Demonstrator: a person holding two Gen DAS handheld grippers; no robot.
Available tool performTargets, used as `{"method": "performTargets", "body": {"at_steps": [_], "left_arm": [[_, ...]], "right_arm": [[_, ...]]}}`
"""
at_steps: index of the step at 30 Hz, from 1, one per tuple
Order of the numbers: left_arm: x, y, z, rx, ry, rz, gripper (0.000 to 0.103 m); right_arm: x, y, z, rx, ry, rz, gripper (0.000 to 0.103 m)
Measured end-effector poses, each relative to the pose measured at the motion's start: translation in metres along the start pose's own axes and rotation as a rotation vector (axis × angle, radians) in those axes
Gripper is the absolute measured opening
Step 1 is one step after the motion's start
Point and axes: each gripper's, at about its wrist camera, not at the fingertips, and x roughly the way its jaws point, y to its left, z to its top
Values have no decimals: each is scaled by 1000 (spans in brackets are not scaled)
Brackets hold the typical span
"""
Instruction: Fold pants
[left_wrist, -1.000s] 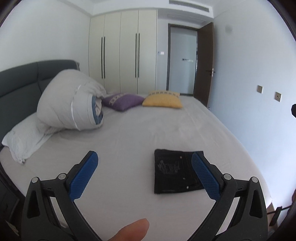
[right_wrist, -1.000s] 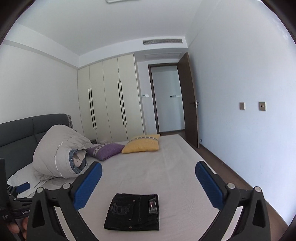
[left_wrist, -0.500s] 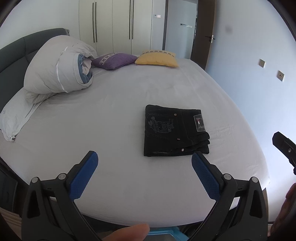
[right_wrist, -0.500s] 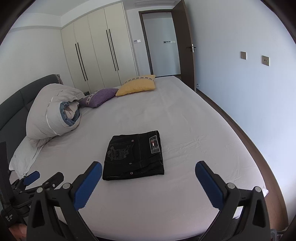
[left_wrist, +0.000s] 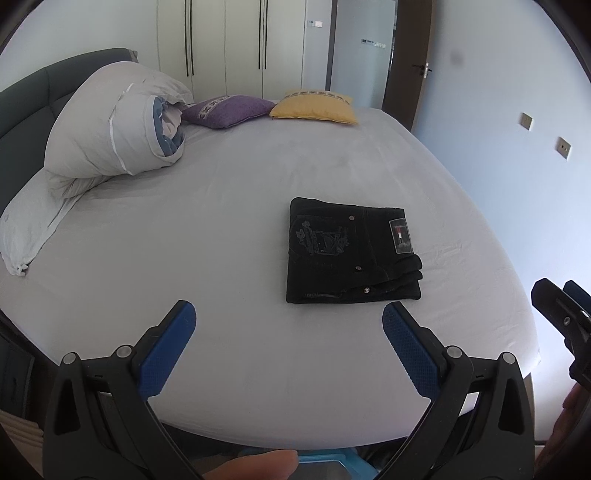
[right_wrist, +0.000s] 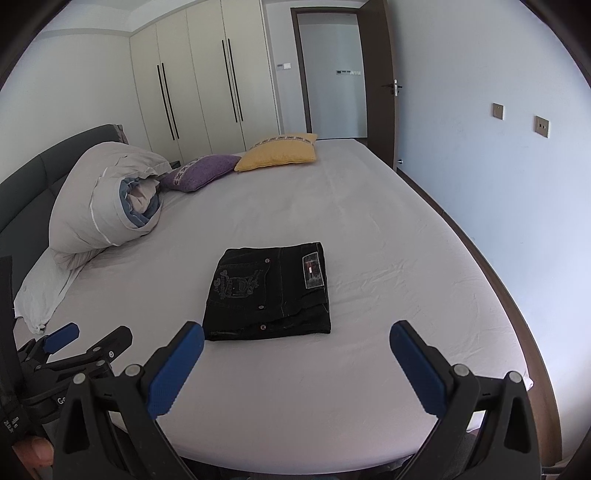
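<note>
Left wrist view looks down over a wide bed with a pale grey fitted sheet, where the black denim pants lie folded into a neat flat rectangle on the near right part of the mattress, a small rectangular brand patch facing up beside pale embroidery on the back pocket. The left gripper hangs above the near edge of the bed with its blue-padded jaws spread wide and nothing between them; the pants sit just beyond its right finger, apart from it. From the right wrist view, the right gripper is likewise spread wide and empty, with the folded pants lying between and just past its fingertips, not touched. The left gripper also shows low at the left edge of that view. Farther up the bed, a bulky rolled grey-white duvet rests against the dark grey upholstered headboard, on top of a flat white pillow. A purple cushion and a yellow cushion lie side by side at the far edge, in front of cream wardrobe doors and a dark brown open door.
</note>
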Motion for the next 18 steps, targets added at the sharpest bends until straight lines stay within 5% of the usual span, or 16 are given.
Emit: {"method": "performTargets", "body": {"at_steps": [18], "left_arm": [[7, -1, -2, 1, 16, 2, 103]], "right_arm": [[12, 6, -3, -18, 29, 12, 103]]}}
